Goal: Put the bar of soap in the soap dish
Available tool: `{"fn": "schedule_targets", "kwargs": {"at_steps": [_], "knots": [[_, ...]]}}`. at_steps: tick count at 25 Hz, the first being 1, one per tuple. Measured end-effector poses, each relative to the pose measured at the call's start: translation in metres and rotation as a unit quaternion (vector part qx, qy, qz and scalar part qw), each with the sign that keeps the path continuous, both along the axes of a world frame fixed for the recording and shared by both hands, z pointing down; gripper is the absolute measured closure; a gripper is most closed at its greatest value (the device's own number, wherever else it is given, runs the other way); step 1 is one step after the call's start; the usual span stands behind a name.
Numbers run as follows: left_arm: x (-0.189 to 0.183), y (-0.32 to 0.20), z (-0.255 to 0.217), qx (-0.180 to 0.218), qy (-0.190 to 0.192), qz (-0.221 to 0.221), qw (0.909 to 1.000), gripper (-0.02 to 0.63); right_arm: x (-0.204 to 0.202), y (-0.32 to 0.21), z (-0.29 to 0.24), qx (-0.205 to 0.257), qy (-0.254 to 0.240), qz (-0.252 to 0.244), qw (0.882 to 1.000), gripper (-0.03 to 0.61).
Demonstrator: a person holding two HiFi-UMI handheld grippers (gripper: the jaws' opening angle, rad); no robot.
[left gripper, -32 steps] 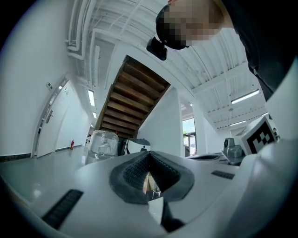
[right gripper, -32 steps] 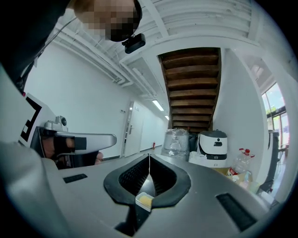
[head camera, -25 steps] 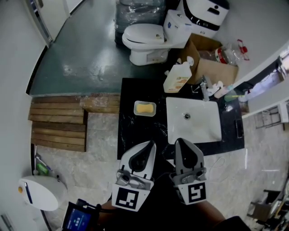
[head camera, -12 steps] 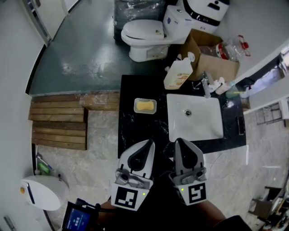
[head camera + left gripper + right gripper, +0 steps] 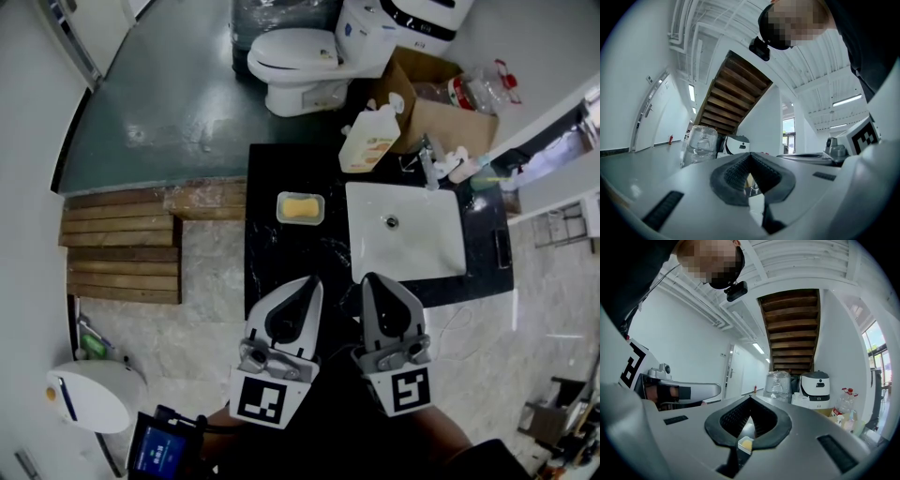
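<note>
Lower centre, the left gripper (image 5: 308,283) is held shut and empty. Above it, the soap (image 5: 300,208) is seen lying in the dish (image 5: 282,209) on the counter (image 5: 281,267). The right gripper (image 5: 375,280) is likewise shut. The task is judged done, so the dish is best left undisturbed.

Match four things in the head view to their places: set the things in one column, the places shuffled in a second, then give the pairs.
Things:
1 bar of soap
2 toilet
3 wooden boards
4 pump bottle

Places:
A on the floor, left of the black counter
B at the counter's far edge, left of the tap
C in the dish on the counter
D on the green floor beyond the counter

Pairs: 1-C; 2-D; 3-A; 4-B
</note>
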State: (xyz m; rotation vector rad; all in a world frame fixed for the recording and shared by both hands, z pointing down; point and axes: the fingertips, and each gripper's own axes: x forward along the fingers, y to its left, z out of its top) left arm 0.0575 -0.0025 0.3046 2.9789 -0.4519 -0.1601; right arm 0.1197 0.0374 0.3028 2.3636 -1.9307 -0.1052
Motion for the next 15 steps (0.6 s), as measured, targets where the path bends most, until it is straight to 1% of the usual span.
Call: {"fn": "schedule_targets", "kwargs": {"at_steps": [5, 10, 15], "knots": [[0.0010, -0.0043, 0.0050, -0.015, -0.001, -0.006, 0.9999, 0.614, -0.0004, -0.0037, 0.0030, -0.003, -0.003, 0.001, 1.000, 0.569], [0.0015, -0.0078, 0.0048, -0.016, -0.001, -0.008, 0.9998, 0.614, 0.0006, -0.0071, 0.0033, -0.001, -0.007, 0.002, 1.000, 0.569], [0.0033, -0.0070, 0.0075, -0.016, -0.006, 0.000, 0.9999, 0.614, 0.0036, -0.0032, 0.0073, -0.011, -0.010, 0.010, 1.000, 0.569]]}}
